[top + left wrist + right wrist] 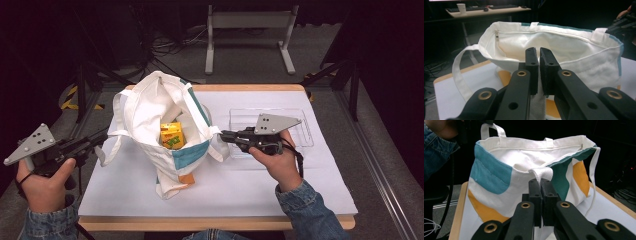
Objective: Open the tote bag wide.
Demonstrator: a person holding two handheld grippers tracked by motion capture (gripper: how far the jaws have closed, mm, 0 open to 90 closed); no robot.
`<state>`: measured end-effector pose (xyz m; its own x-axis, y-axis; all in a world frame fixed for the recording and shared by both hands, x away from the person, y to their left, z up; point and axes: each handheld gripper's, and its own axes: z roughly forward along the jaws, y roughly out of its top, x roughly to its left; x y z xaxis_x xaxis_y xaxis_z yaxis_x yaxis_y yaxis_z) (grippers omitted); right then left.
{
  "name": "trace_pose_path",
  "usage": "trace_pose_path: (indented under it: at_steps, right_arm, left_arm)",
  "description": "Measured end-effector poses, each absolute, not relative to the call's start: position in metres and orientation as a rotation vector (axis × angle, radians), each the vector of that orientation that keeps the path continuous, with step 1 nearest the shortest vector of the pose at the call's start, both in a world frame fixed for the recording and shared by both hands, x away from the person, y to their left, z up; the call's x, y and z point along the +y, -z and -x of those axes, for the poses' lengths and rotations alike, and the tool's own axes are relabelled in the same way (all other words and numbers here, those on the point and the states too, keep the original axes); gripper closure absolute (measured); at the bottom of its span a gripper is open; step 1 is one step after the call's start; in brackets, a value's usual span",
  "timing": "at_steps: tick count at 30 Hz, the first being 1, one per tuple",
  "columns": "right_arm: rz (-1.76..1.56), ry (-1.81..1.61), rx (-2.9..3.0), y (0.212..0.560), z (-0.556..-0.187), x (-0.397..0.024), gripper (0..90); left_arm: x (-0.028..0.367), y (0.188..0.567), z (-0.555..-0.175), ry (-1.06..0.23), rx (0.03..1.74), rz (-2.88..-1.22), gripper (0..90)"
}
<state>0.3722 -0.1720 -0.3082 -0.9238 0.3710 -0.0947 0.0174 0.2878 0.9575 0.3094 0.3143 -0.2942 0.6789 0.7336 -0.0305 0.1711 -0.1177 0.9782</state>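
Observation:
A white tote bag [150,105] with teal and orange patches stands open in the middle of the table, with a yellow-orange carton [171,136] inside it. My left gripper [100,141] is at the bag's left side, shut on the left handle strap [102,152]. In the left gripper view the jaws [539,53] pinch white fabric [537,101] in front of the bag [579,65]. My right gripper [223,135] is shut on the right handle strap; in the right gripper view that strap [542,173] folds over the closed tips [540,182] before the bag [506,192].
A clear plastic tray [305,135] lies on the white table cover [250,190] behind the right hand. A white stand's frame [250,22] and cables sit on the floor beyond the table. A desk with a cup [462,8] stands far off.

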Motion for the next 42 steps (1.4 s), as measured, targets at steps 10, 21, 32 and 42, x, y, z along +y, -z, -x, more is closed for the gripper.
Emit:
trace_pose_path:
  at_steps: [10, 21, 32, 42]
  right_arm:
    - [-0.354, -1.636, 2.327, 0.319, -0.376, -0.166, 88.0]
    - [-0.413, -1.563, 2.420, 0.341, -0.382, -0.160, 88.0]
    - [-0.506, -1.442, 2.518, 0.374, -0.391, -0.158, 88.0]
    - [-0.550, -1.309, 2.601, 0.403, -0.393, -0.153, 87.9]
  left_arm:
    - [0.325, 0.304, -0.313, -0.530, 0.829, -1.680, 90.0]
    - [0.313, 0.312, -0.322, -0.472, 0.818, -1.728, 90.0]
    - [0.308, 0.318, -0.328, -0.436, 0.818, -1.751, 90.0]
    - [0.305, 0.324, -0.335, -0.404, 0.816, -1.768, 90.0]
